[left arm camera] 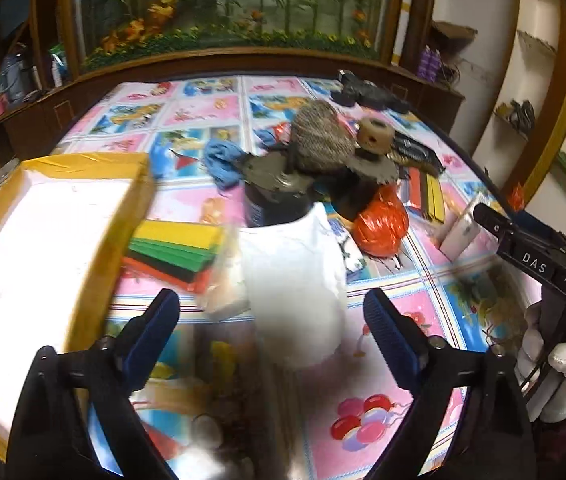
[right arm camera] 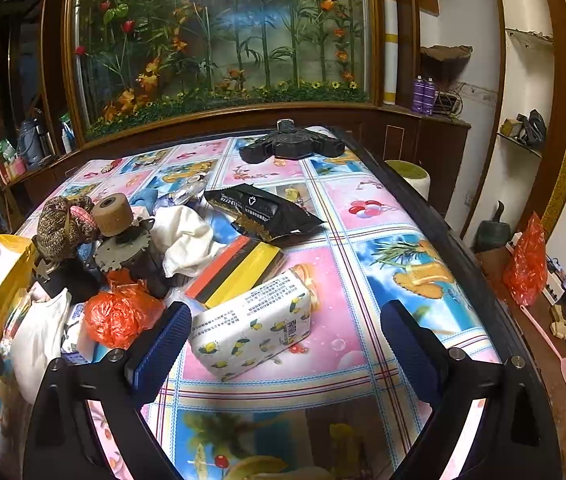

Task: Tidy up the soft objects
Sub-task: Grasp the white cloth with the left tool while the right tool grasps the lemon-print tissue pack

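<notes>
Left wrist view first: the left gripper hangs with jaws wide apart, and a white cloth bundle sits blurred in the gap, neither pad visibly pressing on it, so I judge it lined up for a grab, not gripped. Just to its left waits the yellow-rimmed box, its white interior bare as far as this view shows, a sensible destination kept close to the pile. Beside the box lies a stack of coloured felt sheets, and beyond sit an orange plastic bag, a knitted hat and a blue cloth, heaped mid-table on the cartoon tablecloth. Over in the right wrist view, the right gripper also stands wide open, holding nothing, aimed at a lemon-print tissue pack lying flat between its fingers, probably next up.
</notes>
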### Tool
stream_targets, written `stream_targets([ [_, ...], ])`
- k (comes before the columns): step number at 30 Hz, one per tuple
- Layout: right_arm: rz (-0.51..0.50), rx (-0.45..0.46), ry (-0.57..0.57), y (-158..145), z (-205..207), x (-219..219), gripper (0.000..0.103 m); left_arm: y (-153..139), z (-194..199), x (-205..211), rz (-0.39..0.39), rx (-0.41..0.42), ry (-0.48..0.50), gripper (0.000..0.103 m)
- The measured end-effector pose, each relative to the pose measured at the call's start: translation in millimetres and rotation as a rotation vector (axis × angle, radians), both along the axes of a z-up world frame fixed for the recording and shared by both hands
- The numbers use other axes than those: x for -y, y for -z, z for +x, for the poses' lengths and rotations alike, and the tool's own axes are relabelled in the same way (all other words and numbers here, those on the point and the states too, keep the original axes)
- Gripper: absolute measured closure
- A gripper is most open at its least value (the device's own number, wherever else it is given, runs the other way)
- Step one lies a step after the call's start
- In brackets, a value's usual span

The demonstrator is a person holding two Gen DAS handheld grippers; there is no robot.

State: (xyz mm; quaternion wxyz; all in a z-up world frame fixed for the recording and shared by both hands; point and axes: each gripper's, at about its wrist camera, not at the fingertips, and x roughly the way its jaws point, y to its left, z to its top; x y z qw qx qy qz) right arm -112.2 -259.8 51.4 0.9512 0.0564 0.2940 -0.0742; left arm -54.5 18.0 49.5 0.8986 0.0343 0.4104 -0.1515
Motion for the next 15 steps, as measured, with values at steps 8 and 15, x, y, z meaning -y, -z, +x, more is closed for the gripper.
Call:
stream_targets([
  [8, 0.028, -0.018, 0.008, 2, 1, 2, 0.007, 26, 10, 21, 0.046, -0.094, 0.032, 0.085],
  [15, 0.06, -0.008, 0.03, 2, -4, 9, 0.007, 17, -20, -19, -0.128, -0.158, 0.038, 0.086],
])
